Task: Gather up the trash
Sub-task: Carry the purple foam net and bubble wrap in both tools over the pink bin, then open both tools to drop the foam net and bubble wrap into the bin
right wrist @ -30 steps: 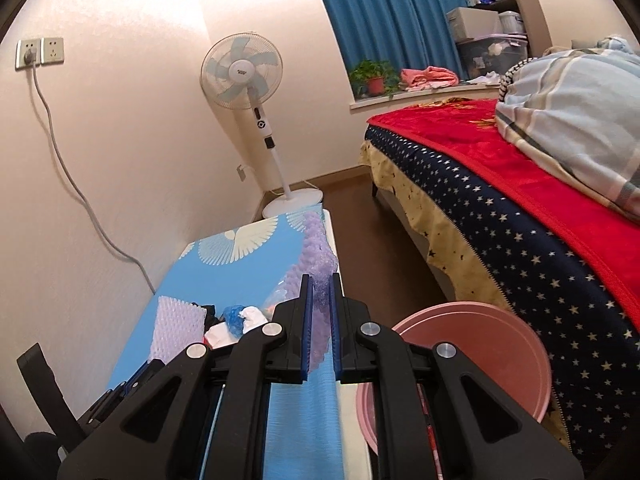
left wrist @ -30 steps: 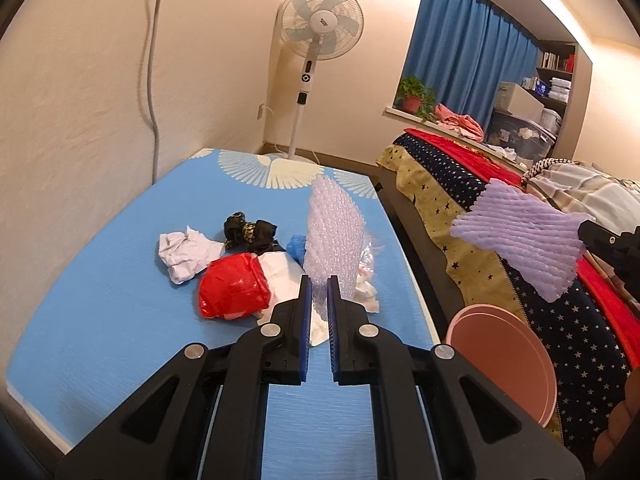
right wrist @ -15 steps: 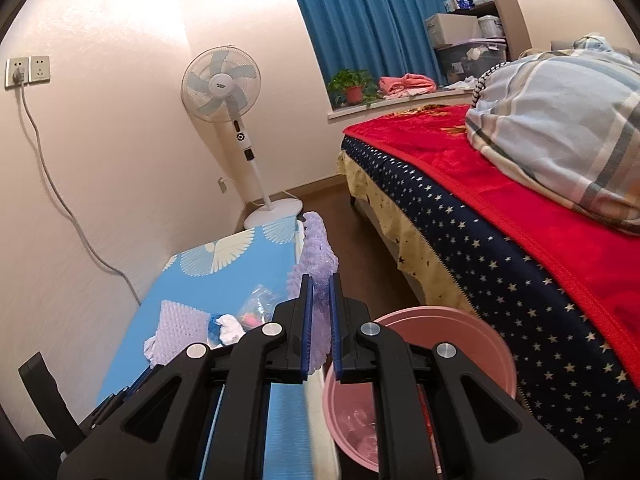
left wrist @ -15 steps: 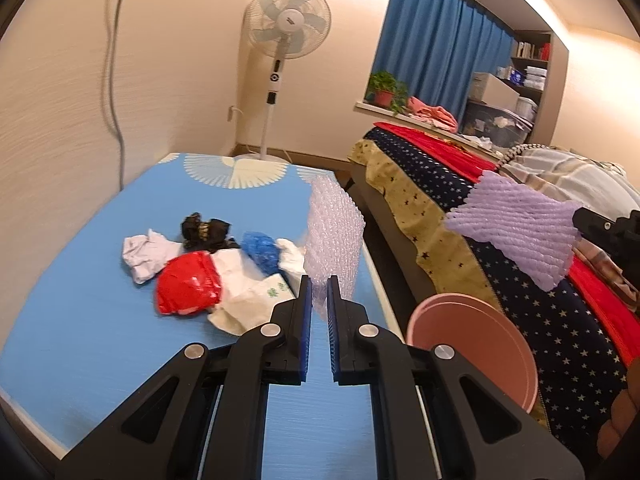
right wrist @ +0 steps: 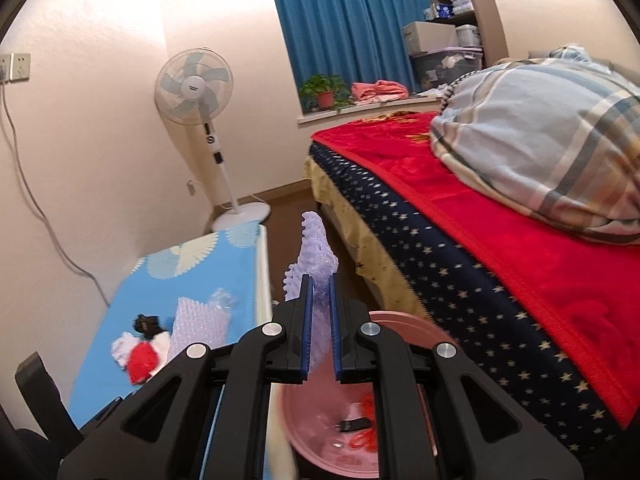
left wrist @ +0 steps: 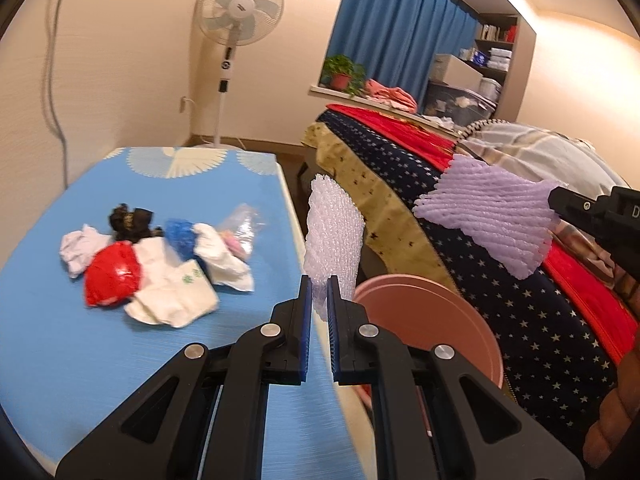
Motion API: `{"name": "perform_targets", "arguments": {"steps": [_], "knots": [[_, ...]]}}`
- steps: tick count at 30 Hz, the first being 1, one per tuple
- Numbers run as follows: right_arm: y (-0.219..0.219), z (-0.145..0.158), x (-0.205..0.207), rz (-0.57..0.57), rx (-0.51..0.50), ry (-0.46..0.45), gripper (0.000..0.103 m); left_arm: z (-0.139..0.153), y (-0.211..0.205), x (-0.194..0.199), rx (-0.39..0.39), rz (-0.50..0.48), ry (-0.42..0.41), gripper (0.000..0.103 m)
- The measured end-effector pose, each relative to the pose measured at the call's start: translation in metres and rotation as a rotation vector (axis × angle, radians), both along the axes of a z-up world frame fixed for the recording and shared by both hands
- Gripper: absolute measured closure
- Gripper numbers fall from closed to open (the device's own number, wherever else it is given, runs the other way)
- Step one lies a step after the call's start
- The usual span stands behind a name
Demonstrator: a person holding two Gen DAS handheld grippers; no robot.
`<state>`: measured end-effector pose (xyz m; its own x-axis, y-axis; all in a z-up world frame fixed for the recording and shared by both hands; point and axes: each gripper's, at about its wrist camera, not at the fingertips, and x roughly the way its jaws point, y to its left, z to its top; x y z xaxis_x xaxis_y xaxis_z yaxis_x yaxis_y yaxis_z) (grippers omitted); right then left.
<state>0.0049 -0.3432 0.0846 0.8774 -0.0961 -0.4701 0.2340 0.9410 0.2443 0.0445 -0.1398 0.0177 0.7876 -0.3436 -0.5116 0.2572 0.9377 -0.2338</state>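
Note:
My left gripper [left wrist: 319,286] is shut on a white foam net sleeve [left wrist: 332,236], held upright over the table's right edge beside the pink bin [left wrist: 436,320]. My right gripper [right wrist: 319,286] is shut on a purple foam net sleeve [right wrist: 314,256], held above the pink bin [right wrist: 344,436], which holds red scraps and a small black item. The purple sleeve also shows in the left wrist view [left wrist: 492,220]. A trash pile lies on the blue table [left wrist: 48,340]: a red bag [left wrist: 112,280], white crumpled paper [left wrist: 172,292], a black wad [left wrist: 130,222], a blue piece [left wrist: 180,236], clear plastic [left wrist: 242,224].
A bed with a starred navy and red cover [left wrist: 520,300] runs along the right, with a plaid quilt [right wrist: 540,132] on it. A standing fan [left wrist: 236,28] is at the far wall. A cable [left wrist: 56,80] hangs down the left wall.
Both grippers have swung right with their foam sleeves, from over the table toward the pink bin. The right gripper now looks down into the bin. The trash pile has not moved.

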Motion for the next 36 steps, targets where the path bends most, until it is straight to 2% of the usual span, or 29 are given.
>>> {"name": "perform_targets", "arguments": {"steps": [5, 12, 15, 16, 17, 18, 19, 20, 36], "knots": [[-0.009, -0.008, 0.0, -0.045, -0.04, 0.056, 0.094, -0.009, -0.024, 0.004, 0.002, -0.051, 0.025, 0.095], [-0.022, -0.022, 0.004, -0.087, -0.04, 0.118, 0.094, -0.022, -0.052, 0.01, 0.01, -0.106, 0.066, 0.095], [-0.025, -0.024, 0.004, -0.106, -0.04, 0.137, 0.09, -0.025, -0.059, 0.014, -0.004, -0.146, 0.091, 0.095], [-0.026, -0.026, 0.005, -0.114, -0.037, 0.147, 0.085, -0.027, -0.062, 0.015, -0.007, -0.155, 0.101, 0.095], [-0.028, -0.028, 0.006, -0.123, -0.03, 0.156, 0.079, -0.029, -0.064, 0.016, -0.009, -0.166, 0.113, 0.09], [-0.029, -0.029, 0.005, -0.129, -0.025, 0.157, 0.067, -0.031, -0.065, 0.017, -0.01, -0.171, 0.121, 0.082], [-0.03, -0.029, 0.005, -0.134, -0.021, 0.155, 0.059, -0.033, -0.065, 0.018, -0.011, -0.17, 0.125, 0.078], [-0.03, -0.029, 0.005, -0.138, -0.021, 0.15, 0.058, -0.035, -0.064, 0.018, -0.013, -0.166, 0.129, 0.076], [-0.001, -0.025, 0.013, -0.066, -0.013, 0.086, 0.057, -0.024, -0.013, 0.021, -0.038, -0.056, 0.111, 0.076]]}}
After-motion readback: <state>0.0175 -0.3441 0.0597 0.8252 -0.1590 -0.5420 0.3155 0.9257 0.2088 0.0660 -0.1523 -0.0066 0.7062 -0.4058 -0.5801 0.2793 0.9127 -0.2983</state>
